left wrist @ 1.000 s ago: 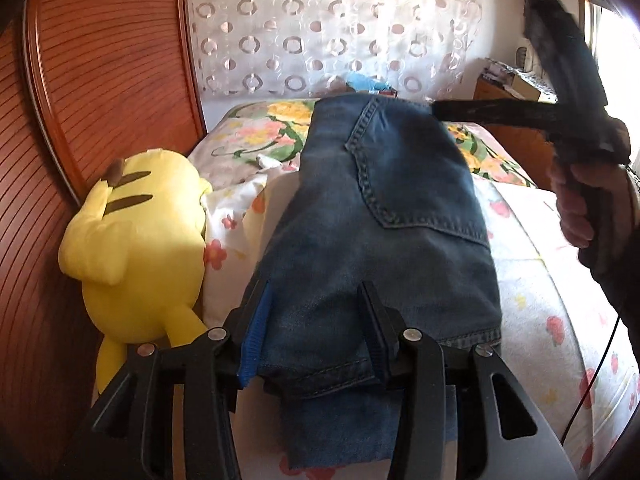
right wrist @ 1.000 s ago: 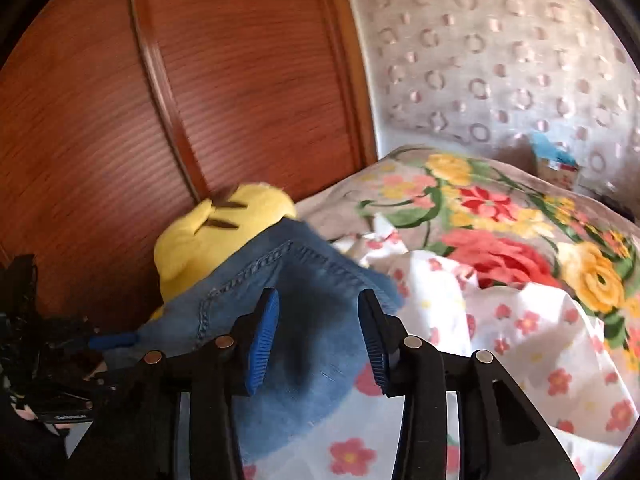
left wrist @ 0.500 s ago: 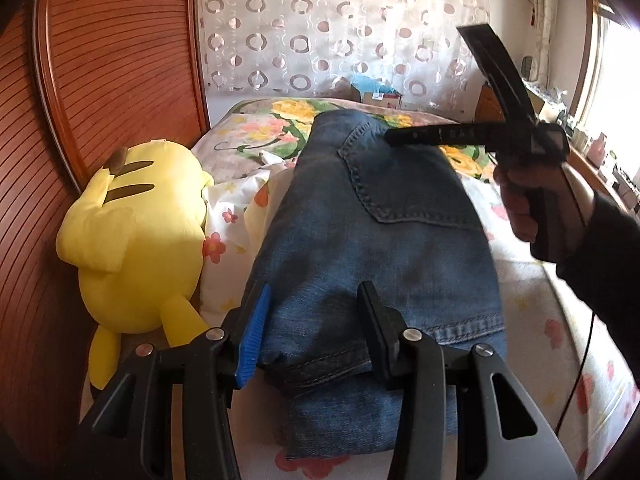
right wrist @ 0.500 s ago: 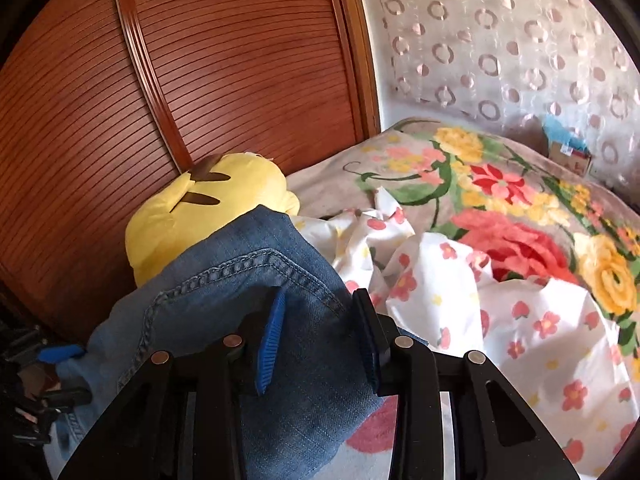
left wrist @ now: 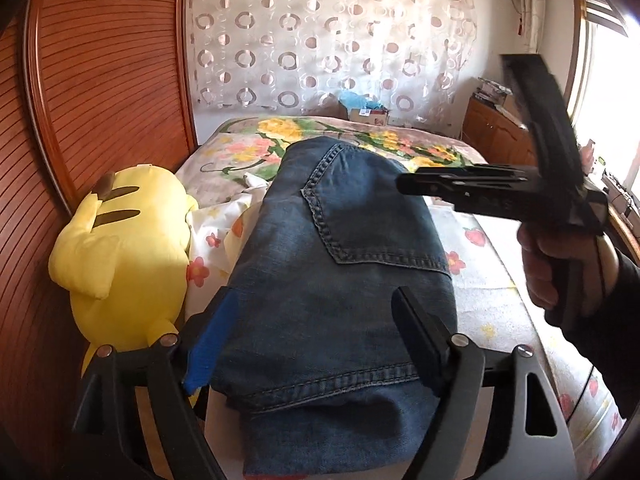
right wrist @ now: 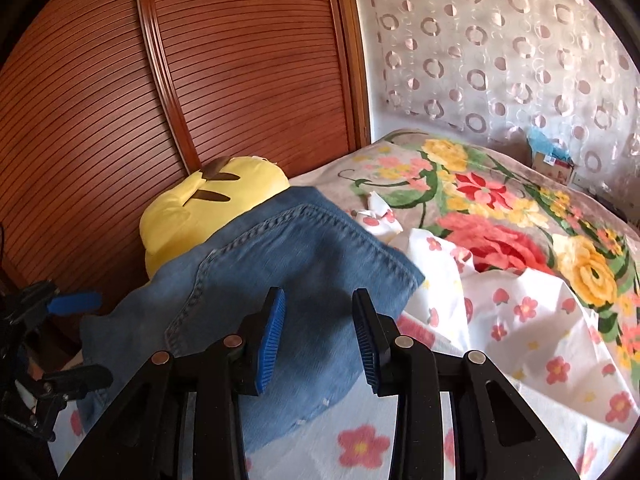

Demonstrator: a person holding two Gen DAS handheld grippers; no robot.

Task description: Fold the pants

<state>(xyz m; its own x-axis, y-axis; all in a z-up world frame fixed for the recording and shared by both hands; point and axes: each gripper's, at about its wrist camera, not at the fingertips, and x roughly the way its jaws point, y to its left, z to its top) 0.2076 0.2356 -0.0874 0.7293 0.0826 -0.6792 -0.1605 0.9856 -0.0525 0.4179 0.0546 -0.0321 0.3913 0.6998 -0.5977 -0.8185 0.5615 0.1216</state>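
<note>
- On the bed (left wrist: 492, 292), we see the jeans (left wrist: 344, 280) folded beside the plush (left wrist: 124, 240).
- Left gripper (left wrist: 316, 340) opening around the hem, not pinching; right gripper (right wrist: 318, 336) narrow, empty above the denim.
- We judge the jeans heavy, limp; grip seams.

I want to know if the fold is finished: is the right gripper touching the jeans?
Apart. The left wrist view shows the right gripper held in the air above the folded jeans, empty, with daylight and bedding visible beneath its fingers.

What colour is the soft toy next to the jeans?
The soft toy is bright yellow with brown stripes on its back, clearest in the left wrist view.
</note>
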